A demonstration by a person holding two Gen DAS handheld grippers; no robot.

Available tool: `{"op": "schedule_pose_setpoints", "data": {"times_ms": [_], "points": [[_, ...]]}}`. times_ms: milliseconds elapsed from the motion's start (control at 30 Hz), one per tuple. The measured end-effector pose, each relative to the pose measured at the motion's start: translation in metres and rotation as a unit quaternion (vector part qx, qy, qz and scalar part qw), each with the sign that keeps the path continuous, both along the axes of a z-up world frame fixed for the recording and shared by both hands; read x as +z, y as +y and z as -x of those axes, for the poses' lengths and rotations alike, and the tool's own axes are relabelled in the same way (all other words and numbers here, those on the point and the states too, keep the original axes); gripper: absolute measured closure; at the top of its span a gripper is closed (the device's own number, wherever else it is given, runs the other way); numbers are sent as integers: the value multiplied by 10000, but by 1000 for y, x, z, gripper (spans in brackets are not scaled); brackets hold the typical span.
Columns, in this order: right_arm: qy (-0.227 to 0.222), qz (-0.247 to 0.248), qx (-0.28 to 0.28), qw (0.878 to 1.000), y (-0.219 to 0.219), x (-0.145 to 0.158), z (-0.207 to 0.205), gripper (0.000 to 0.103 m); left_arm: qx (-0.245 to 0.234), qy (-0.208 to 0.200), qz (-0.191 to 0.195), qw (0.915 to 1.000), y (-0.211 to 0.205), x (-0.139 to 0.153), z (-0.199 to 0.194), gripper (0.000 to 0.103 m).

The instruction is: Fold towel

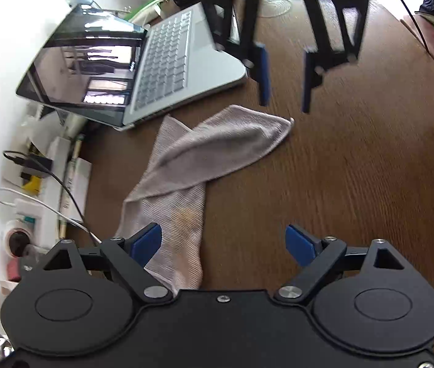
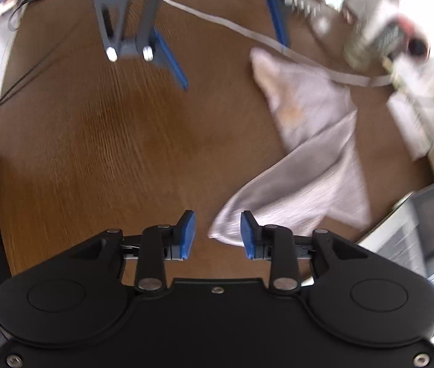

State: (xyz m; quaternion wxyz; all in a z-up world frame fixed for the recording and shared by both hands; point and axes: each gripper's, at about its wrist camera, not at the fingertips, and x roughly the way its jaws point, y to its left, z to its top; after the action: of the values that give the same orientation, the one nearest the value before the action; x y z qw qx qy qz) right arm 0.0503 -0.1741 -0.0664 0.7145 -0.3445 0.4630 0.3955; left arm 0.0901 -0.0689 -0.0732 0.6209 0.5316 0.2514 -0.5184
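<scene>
Blue-padded left gripper and right gripper, jaws parted and empty, flank a rumpled ribbed towel on wood-grain table.

towel on table | laptop behind towel

One towel, one laptop, two tools.
</scene>
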Motion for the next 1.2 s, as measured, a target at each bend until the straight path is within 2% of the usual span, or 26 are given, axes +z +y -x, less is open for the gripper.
{"op": "schedule_pose_setpoints", "data": {"times_ms": [200, 367, 400, 433, 500, 567, 600, 633, 767, 900, 933, 1067, 1200], "points": [[255, -228, -553, 9979, -5, -22, -17, 66, -174, 113, -283, 9994, 2, 3, -36, 16], [324, -193, -492, 9981, -11, -27, -22, 63, -266, 116, -298, 9991, -5, 3, -58, 16], [317, -155, -460, 9983, -13, -26, -21, 58, -288, 137, -305, 9990, -5, 3, -60, 16], [307, -117, -418, 9986, -14, -26, -21, 48, -311, 158, -312, 9989, -5, 2, -62, 16], [265, -29, -245, 9993, -14, -26, -17, 38, -350, 185, -330, 9987, -4, 1, -64, 16], [230, -25, -59, 9997, -14, -27, -13, 39, -428, 185, -424, 9980, -5, -3, -67, 16], [291, -48, -51, 9996, -15, -26, -14, 43, -449, 189, -460, 9978, -4, -5, -68, 16], [383, -84, -46, 9992, -15, -26, -15, 53, -465, 189, -485, 9976, -3, -6, -69, 16], [497, -128, 28, 9987, -17, -24, -22, 64, -503, 191, -543, 9971, -1, -9, -75, 16], [491, -84, 109, 9987, -23, -23, -31, 91, -523, 194, -551, 9969, -1, -10, -76, 16], [489, -60, 133, 9987, -22, -22, -32, 95, -543, 186, -571, 9967, -1, -12, -76, 16], [380, 57, 259, 9989, -18, -23, -31, 100, -613, 150, -588, 9963, 0, -12, -76, 16], [266, -285, 1, 9992, -22, -6, -29, 100, -680, 77, -416, 9968, 0, -5, -72, 16]]}}
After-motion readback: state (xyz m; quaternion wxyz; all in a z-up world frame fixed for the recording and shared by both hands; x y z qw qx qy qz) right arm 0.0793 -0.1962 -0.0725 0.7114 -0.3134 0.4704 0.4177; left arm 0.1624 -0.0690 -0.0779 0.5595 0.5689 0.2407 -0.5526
